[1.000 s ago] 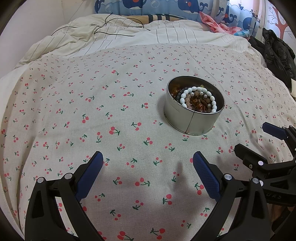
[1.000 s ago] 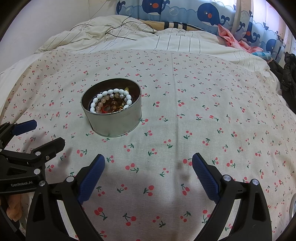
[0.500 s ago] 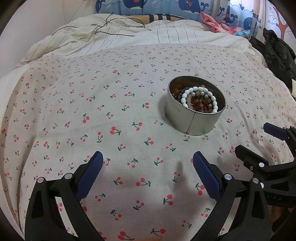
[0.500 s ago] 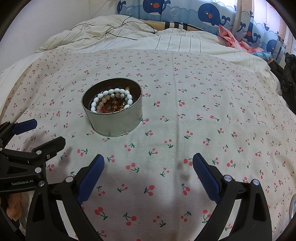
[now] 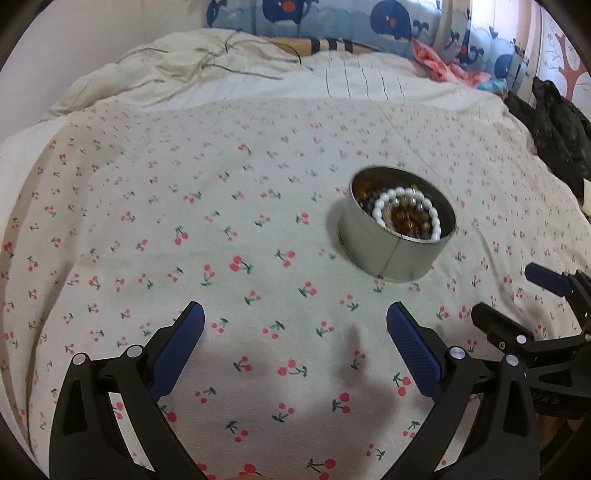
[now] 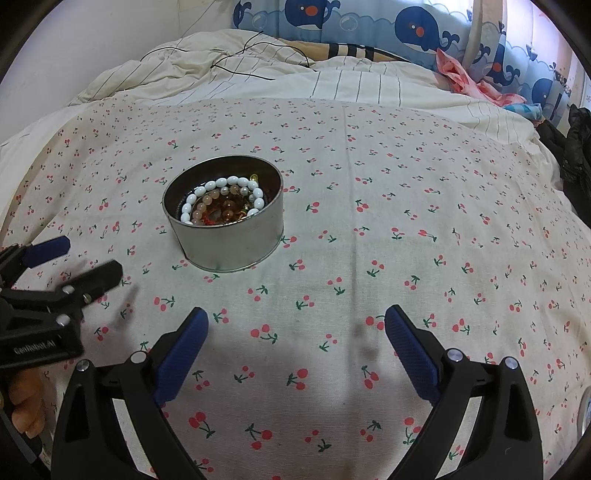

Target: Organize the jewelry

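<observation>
The cherry-print bedspread (image 6: pixel 369 229) is soft, so the round tin (image 6: pixel 229 240) could tip if nudged; the white bead bracelet (image 6: pixel 221 197) inside might snag its neighbours; left gripper (image 5: pixel 295 343) and right gripper (image 6: pixel 295 339) gape wide, empty.

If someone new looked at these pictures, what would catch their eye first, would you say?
Probably the round metal tin on the cherry-print bedspread, with a white bead bracelet lying on top of amber beads inside. Next, the whale-print curtain behind the bed, and both open hand-held grippers in front.
</observation>
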Demonstrator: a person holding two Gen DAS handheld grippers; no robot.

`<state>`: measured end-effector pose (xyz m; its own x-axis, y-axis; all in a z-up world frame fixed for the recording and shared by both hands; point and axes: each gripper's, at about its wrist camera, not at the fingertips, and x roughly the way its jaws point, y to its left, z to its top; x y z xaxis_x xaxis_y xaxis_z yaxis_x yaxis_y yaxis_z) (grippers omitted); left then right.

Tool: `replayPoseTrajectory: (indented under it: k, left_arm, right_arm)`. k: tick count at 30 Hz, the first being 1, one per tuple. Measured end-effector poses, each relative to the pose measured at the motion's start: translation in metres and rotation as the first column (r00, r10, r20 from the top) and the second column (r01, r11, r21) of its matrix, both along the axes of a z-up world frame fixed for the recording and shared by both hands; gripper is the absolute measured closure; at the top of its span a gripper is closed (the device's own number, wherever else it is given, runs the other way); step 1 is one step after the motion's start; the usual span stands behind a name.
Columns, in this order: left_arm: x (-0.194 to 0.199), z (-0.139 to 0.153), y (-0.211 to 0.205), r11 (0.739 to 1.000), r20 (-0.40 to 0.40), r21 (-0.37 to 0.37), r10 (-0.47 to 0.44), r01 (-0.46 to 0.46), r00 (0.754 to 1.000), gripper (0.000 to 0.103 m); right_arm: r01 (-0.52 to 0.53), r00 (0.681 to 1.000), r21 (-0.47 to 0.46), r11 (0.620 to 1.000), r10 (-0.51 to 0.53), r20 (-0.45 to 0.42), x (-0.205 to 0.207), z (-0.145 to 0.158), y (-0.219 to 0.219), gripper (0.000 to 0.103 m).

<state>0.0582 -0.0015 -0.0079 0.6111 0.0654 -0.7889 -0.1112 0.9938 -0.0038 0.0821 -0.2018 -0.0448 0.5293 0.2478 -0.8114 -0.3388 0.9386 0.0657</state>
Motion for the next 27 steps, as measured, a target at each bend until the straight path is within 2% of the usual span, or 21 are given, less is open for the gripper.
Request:
replayPoseTrajectory:
  k: [3,6,27]
  left_arm:
    - [0.0002,0.0022,-0.0004,1.0,0.002,-0.004,-0.005,0.005,1.0,0.008]
    - [0.0037,0.0004,-0.0037,1.0,-0.022,0.028,-0.013,0.013,1.0,0.008]
    - [0.0067,-0.0023,-0.0029,1.0,-0.046,0.014,-0.014,0.015,0.999,0.008]
  right_arm:
    - [-0.001,1.0,0.0,1.0,0.001,0.001,-0.0001,0.0,-0.0004,0.011]
    - [0.0,1.0,0.0,1.0,0.0,0.0,0.0001,0.0001,-0.0003,0.011]
    - [0.0,1.0,0.0,1.0,0.0,0.0,-0.0001,0.0003,-0.0005,0.011]
